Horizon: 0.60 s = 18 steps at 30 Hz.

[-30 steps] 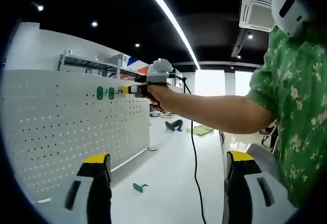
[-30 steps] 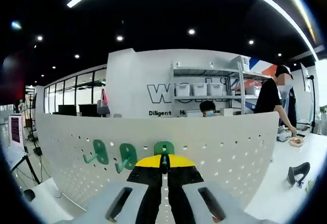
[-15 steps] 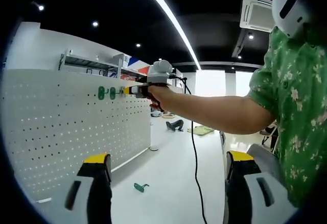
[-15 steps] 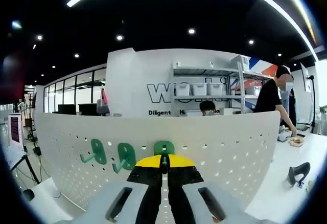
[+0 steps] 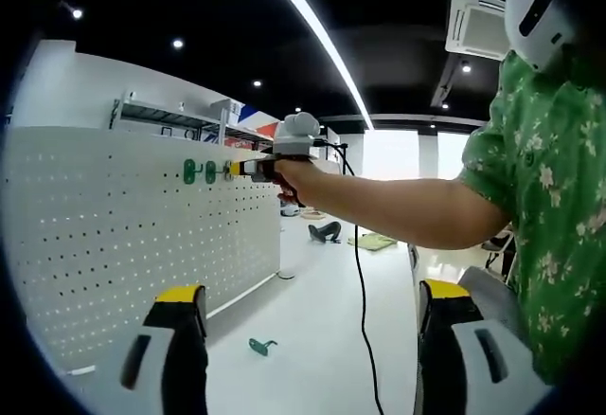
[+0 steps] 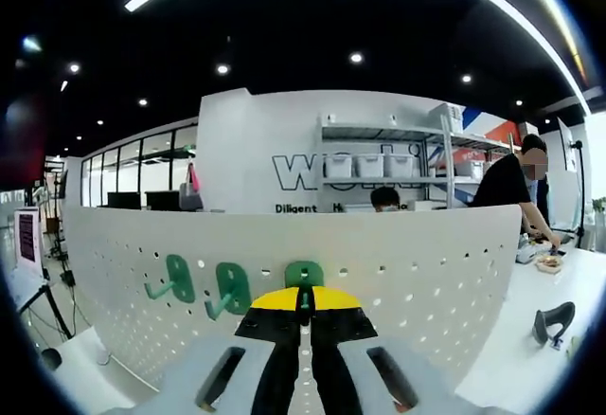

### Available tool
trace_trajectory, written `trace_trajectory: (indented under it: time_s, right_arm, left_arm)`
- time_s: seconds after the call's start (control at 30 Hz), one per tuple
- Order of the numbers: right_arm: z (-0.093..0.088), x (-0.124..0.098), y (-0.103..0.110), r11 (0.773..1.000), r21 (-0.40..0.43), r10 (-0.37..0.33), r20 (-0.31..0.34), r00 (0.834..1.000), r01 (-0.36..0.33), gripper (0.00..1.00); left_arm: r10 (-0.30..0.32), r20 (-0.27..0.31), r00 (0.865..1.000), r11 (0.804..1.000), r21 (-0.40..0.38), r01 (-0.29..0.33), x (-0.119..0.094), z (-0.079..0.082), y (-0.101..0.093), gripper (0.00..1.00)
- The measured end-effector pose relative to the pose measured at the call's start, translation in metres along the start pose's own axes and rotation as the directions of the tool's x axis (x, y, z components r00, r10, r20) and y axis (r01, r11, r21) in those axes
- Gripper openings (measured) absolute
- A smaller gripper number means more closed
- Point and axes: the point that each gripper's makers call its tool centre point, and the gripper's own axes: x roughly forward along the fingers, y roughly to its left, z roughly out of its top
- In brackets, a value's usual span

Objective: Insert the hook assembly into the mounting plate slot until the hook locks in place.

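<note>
You are pressing the right claw [image 6: 302, 304] against the white pegboard [image 6: 407, 263], its jaws clenched on a green hook [image 6: 304, 275] seated at the board's face, just beside two more green hooks [image 6: 204, 284] already hanging there. Your left claw [image 5: 308, 315] is hanging released, jaws wide apart, over the white tabletop [image 5: 312, 339] below the pegboard, where a loose green hook [image 5: 259, 346] is lying near the board's foot

The pegboard [image 6: 398, 273] looks like smooth white painted metal, matt, pierced with rows of holes. The hooks [image 6: 231, 289] on it look like green plastic with a slight sheen, like the loose hook [image 5: 258, 346] on the smooth, faintly glossy white desk [image 5: 312, 339]. Each hand-held gripper [image 6: 303, 306] has matt black and yellow plastic tips on grey shells. The sleeve [image 5: 540, 178] is green floral cloth
</note>
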Motion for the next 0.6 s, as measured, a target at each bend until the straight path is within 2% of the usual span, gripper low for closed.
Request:
trace_trajectory:
  time_s: [0.6]
  right_arm:
    - [-0.0021, 0.0005, 0.0008, 0.999, -0.041, 0.007, -0.016, 1.0, -0.007, 0.01]
  left_arm:
    - [0.0, -0.001, 1.0, 1.0, -0.004, 0.0, 0.0, -0.0012, 0.0018, 0.95]
